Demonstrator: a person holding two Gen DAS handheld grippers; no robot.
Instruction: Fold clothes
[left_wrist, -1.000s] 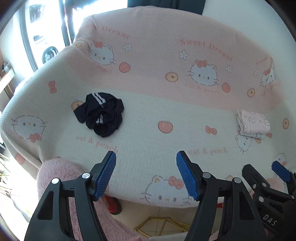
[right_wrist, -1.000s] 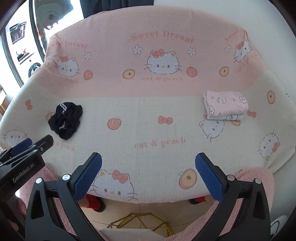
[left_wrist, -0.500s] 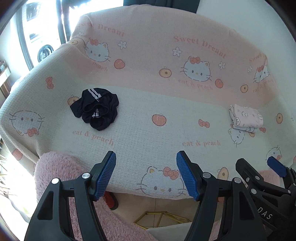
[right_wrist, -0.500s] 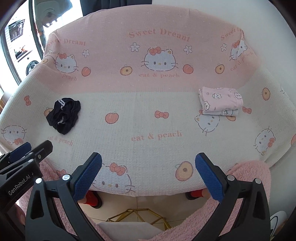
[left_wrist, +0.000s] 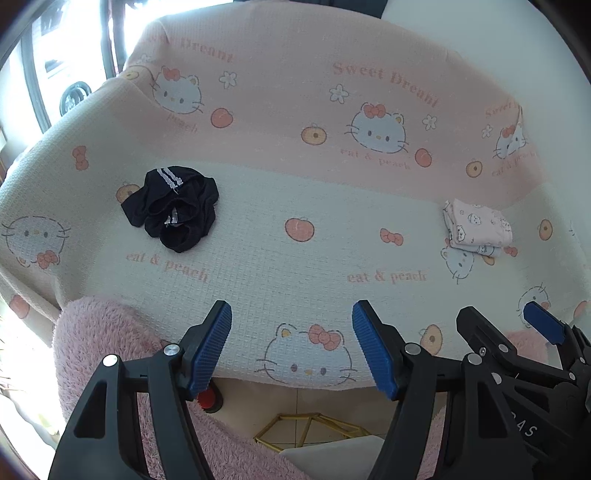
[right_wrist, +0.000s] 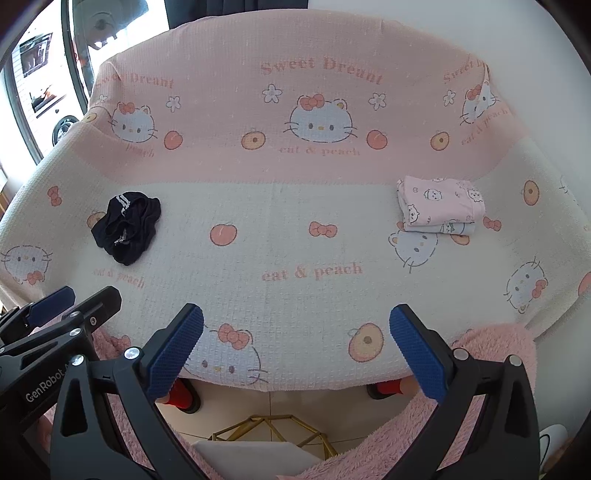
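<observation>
A crumpled black garment with white stripes (left_wrist: 173, 208) lies on the left of the sofa seat; it also shows in the right wrist view (right_wrist: 127, 227). A folded pink printed garment (left_wrist: 478, 229) lies on the right of the seat, also in the right wrist view (right_wrist: 439, 206). My left gripper (left_wrist: 291, 343) is open and empty, held in front of the sofa's front edge. My right gripper (right_wrist: 295, 347) is open and empty beside it, and shows at the lower right of the left wrist view (left_wrist: 509, 325).
The sofa is covered by a pink and cream Hello Kitty blanket (right_wrist: 295, 273). A fluffy pink fabric (left_wrist: 103, 332) hangs at the front corners. A gold wire frame (right_wrist: 273, 432) and red sofa feet (right_wrist: 181, 397) stand on the tiled floor below.
Both grippers have drawn back and away from the sofa, so the seat and garments look smaller and more floor shows. Both stay open.
</observation>
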